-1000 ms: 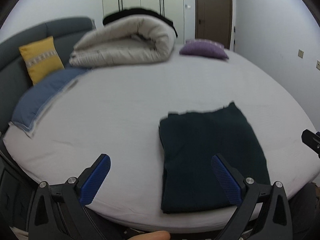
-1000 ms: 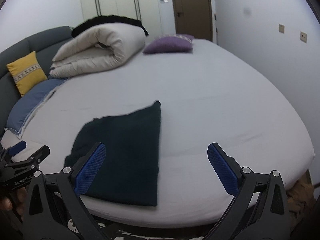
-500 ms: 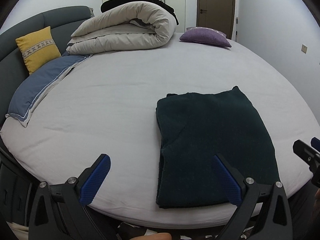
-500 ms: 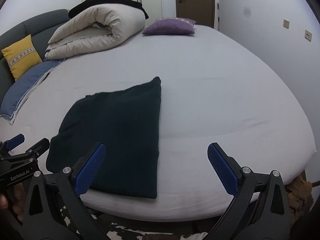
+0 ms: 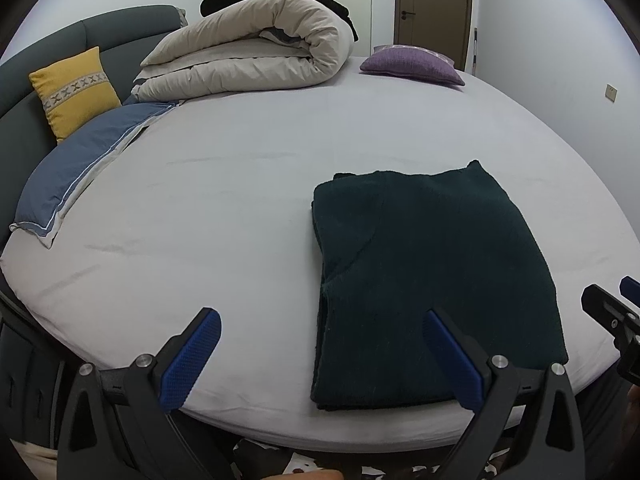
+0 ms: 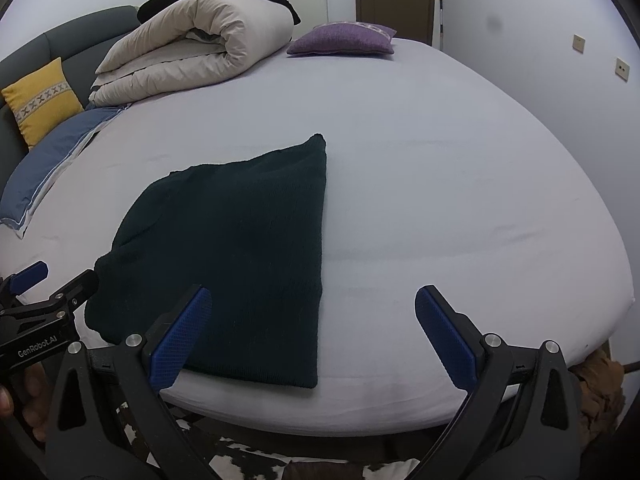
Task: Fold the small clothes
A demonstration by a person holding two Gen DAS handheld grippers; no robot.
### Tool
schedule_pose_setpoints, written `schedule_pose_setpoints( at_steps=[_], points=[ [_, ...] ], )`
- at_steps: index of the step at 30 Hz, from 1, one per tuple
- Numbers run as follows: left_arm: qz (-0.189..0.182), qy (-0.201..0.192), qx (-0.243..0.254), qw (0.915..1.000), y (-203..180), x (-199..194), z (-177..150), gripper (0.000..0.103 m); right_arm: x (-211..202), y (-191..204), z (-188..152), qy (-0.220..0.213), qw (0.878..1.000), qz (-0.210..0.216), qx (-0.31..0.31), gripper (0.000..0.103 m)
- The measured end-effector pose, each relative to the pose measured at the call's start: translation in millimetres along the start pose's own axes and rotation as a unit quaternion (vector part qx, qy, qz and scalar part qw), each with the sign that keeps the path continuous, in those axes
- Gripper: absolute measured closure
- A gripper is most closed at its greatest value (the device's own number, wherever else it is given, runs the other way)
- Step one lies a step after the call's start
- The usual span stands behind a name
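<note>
A dark green knit garment point(image 5: 428, 280) lies folded flat into a rectangle near the front edge of the bed point(image 5: 240, 208); it also shows in the right wrist view point(image 6: 236, 248). My left gripper point(image 5: 320, 356) is open and empty, above the bed's front edge, its right finger over the garment's near edge. My right gripper point(image 6: 314, 332) is open and empty, its left finger over the garment's near right corner. Each gripper shows at the edge of the other's view.
A rolled beige duvet point(image 5: 248, 60) with a black cloth on top lies at the back. A purple cushion point(image 5: 412, 66) is back right. A blue pillow point(image 5: 84, 164) and a yellow cushion point(image 5: 74, 92) sit at the left by the grey headboard. Wall on the right.
Both grippers have tilted down and moved a little toward the bed, so the garment sits larger and lower in both views. The garment has not moved.
</note>
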State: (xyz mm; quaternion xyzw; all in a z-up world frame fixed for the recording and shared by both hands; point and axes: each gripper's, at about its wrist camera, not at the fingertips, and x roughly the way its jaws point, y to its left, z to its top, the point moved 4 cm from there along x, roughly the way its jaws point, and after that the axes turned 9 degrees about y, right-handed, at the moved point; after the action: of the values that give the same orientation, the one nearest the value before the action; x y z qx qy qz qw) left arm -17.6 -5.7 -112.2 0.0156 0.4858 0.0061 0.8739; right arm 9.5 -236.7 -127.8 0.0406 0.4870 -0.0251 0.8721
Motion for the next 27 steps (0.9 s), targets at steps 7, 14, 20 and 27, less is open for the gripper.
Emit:
schedule_pose_setpoints(
  at_steps=[7, 14, 20, 27],
  points=[
    [0.0, 0.003, -0.001, 1.0, -0.1, 1.3, -1.8, 0.0, 2.8, 9.1, 2.4, 0.003, 1.0, 0.0, 0.002, 0.0],
    [-0.001, 0.004, 0.0, 1.0, 0.1, 2.4, -2.3, 0.0, 3.1, 9.6, 2.6, 0.003, 1.0, 0.0, 0.002, 0.0],
    [-0.001, 0.006, 0.0, 1.0, -0.2, 3.7, -2.7, 0.0, 3.6, 12.4, 4.2, 0.001, 1.0, -0.001, 0.002, 0.0],
    [-0.001, 0.005, -0.001, 1.0, 0.2, 3.9, -2.5, 0.0, 3.6, 13.0, 3.8, 0.002, 1.0, -0.001, 0.002, 0.0]
  ],
)
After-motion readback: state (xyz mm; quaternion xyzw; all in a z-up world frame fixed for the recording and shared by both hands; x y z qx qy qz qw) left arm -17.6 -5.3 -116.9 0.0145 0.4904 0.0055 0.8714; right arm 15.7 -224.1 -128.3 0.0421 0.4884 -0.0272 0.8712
